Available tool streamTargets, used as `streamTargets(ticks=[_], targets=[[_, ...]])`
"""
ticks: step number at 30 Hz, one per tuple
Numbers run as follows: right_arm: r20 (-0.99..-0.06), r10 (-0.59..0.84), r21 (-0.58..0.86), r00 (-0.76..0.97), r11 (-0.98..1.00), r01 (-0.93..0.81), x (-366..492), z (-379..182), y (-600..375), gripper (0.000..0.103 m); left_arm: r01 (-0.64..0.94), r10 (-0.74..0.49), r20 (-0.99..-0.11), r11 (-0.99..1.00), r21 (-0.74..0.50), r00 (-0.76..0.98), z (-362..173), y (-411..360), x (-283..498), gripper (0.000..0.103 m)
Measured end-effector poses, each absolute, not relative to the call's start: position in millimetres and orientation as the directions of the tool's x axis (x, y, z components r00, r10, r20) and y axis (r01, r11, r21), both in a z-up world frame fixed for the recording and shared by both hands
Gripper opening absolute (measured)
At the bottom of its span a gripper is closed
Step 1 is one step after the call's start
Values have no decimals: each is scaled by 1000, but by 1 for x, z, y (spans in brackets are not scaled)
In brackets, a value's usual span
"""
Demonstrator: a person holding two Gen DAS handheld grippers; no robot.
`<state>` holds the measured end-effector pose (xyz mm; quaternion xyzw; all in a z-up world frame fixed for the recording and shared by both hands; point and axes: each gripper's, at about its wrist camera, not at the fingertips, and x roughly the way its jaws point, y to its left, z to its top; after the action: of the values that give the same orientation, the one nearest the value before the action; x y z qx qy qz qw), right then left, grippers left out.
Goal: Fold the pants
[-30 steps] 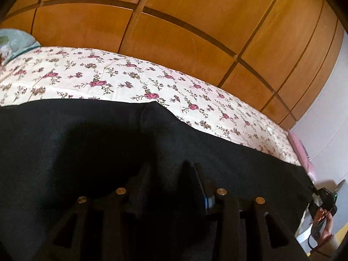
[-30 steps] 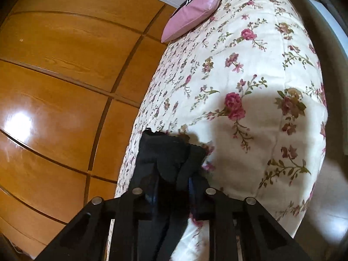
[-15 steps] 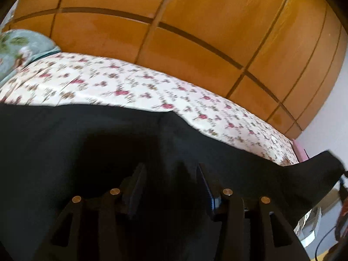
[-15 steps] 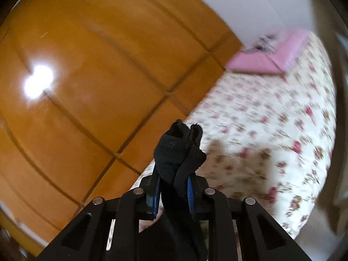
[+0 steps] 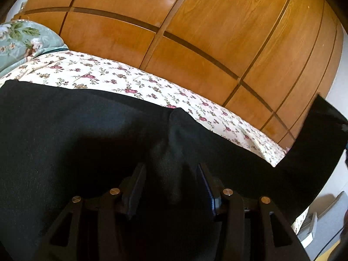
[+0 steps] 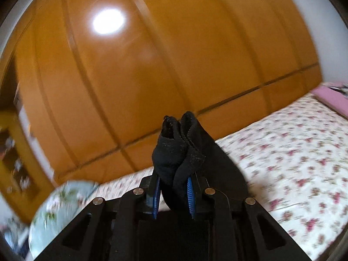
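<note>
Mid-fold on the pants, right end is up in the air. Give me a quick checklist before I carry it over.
1. Right gripper clamped on the pants end: ok, bunched fabric sits between the pads.
2. Held end clear of the bed: ok, it is raised above the sheet.
3. Left gripper out of the cloth: ok, jaws apart, pants lie flat under them, nothing pinched.
4. Lower layer smooth: not ok, a ridge runs up from between the left fingers.
5. Landing area free: cannot tell; only the green pillow at the far end shows.
6. Both leg hems in the grip: cannot tell.
</note>
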<state>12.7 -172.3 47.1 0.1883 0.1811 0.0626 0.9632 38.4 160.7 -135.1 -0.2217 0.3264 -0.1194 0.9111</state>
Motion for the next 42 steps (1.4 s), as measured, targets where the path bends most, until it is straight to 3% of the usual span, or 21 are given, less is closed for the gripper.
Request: streamTargets(ticks=[8, 11, 15, 16, 18, 21, 25, 26, 28, 30, 32, 33, 34, 35, 37, 40, 42], targets=[[-517, 385, 387, 764, 902, -192, 54, -37, -94, 22, 108, -381, -513, 868, -484, 769, -137, 160, 34, 54], [-578, 393, 359, 716, 910, -209, 62, -69, -77, 25, 111, -396, -500, 855, -506, 770, -138, 162, 33, 54], [-663, 470, 457, 582, 870, -182, 78, -116, -79, 36, 118, -407, -490, 847, -519, 771, -138, 163, 32, 54], [-653, 483, 472, 584, 862, -185, 77, -120, -83, 39, 121, -412, -486, 844, -523, 771, -138, 164, 31, 54], [-636, 504, 477, 584, 852, -216, 69, -115, -89, 60, 124, -421, -482, 837, -533, 769, -137, 165, 32, 54], [-578, 554, 519, 599, 816, -254, 50, -98, -104, 61, 71, -452, -521, 800, -595, 725, -130, 166, 37, 54], [-467, 486, 494, 738, 836, -238, 22, -71, -149, 61, 127, -609, -444, 670, -732, 657, -115, 145, 46, 57], [-457, 437, 479, 775, 855, -200, 20, -67, -163, 60, 132, -619, -444, 666, -734, 648, -113, 138, 50, 60], [-471, 345, 443, 812, 888, -121, 24, -65, -181, 45, 139, -639, -480, 675, -725, 601, -113, 114, 66, 61], [-525, 266, 408, 809, 912, -35, 38, -68, -201, 25, 140, -663, -509, 674, -726, 549, -115, 96, 79, 61], [-562, 235, 405, 793, 914, 16, 50, -77, -220, 23, 118, -671, -551, 681, -723, 497, -122, 78, 92, 59], [-569, 226, 405, 791, 914, 30, 54, -81, -224, 23, 100, -653, -584, 703, -704, 483, -126, 71, 96, 52], [-577, 225, 408, 785, 912, 38, 56, -86, -231, 23, 101, -640, -597, 719, -688, 485, -127, 67, 97, 41], [-593, 229, 407, 772, 912, 42, 62, -93, -233, 22, 111, -632, -609, 732, -672, 480, -128, 64, 96, 15], [-617, 233, 415, 752, 908, 60, 68, -107, -238, 17, 132, -617, -619, 752, -646, 485, -124, 61, 89, 15], [-616, 247, 448, 749, 891, 75, 64, -125, -246, 11, 191, -616, -561, 749, -635, 553, -104, 68, 64, 13], [-592, 262, 471, 762, 880, 63, 60, -128, -251, 8, 184, -548, -593, 806, -563, 590, -105, 70, 55, 12]])
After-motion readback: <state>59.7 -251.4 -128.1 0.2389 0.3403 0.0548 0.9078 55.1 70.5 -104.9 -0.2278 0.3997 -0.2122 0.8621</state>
